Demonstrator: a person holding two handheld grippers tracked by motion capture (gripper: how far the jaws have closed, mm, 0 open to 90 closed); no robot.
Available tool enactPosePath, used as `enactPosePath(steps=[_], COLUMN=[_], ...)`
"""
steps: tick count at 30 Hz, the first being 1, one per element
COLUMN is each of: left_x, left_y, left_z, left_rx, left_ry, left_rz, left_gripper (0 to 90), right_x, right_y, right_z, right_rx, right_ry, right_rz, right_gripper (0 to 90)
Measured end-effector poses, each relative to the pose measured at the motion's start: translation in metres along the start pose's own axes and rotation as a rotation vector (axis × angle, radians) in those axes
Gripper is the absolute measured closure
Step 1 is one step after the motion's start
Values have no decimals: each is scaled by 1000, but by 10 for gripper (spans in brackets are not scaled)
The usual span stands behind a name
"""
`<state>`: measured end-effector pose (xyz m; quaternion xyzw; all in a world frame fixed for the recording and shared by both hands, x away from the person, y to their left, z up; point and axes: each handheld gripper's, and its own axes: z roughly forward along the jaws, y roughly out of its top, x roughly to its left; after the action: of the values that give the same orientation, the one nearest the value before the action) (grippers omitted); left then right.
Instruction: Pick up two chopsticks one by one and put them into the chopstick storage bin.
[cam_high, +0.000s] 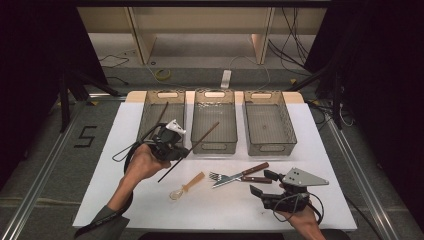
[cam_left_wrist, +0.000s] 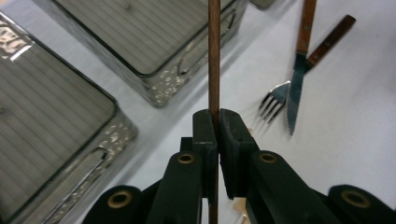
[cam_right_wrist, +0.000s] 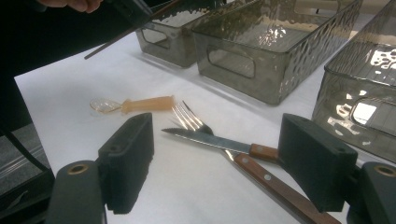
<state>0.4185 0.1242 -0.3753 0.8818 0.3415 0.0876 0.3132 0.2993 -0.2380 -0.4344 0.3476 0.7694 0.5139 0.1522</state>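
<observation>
White tabletop (cam_high: 125, 200): my left gripper (cam_high: 172, 150) has its jaws clamped on one chopstick (cam_high: 200, 140) lifted near the bins (left bin (cam_high: 161, 131) already holds one), right gripper (cam_high: 267, 187) gapes empty, leaving spoon (cam_high: 187, 186), fork (cam_high: 220, 176), knife (cam_high: 240, 175) unsorted, I reckon.

I see a smooth brown wood stick (cam_left_wrist: 214, 56) in my matt black plastic left gripper (cam_left_wrist: 218, 122). The bins (cam_right_wrist: 261, 51) are shiny bumpy clear plastic. The knife (cam_right_wrist: 212, 140) blade is shiny metal.

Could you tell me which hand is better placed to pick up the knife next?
Right. Its open claw faces the knife, while the left claw is shut on a chopstick.
</observation>
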Motion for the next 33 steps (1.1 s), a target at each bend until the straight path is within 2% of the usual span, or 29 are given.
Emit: enactPosePath(steps=[3,6,11,15,23,33], left_x=[10,20,48,68,95,120], left_y=[4,9,18,22,31,34], left_z=[-4,-8,-23,-31,-40,-35], left_rx=[-25,-44,-95,-117,-128,-141], left_ry=[12,42,74,96,151,218], left_rz=[-23,-46,-107,-155,-195,-243], left_gripper=[849,849,849,849,849,849], right_x=[0,-1,0,0,-1,-1], right_y=[0,0,0,0,0,-1], right_z=[0,0,0,0,1,1], right_rx=[0,-1,-2,0,0,0], right_ry=[1,0,1,3,2,4], right_rz=[1,2,2,2,2,6], right_gripper=[278,278,278,278,278,278])
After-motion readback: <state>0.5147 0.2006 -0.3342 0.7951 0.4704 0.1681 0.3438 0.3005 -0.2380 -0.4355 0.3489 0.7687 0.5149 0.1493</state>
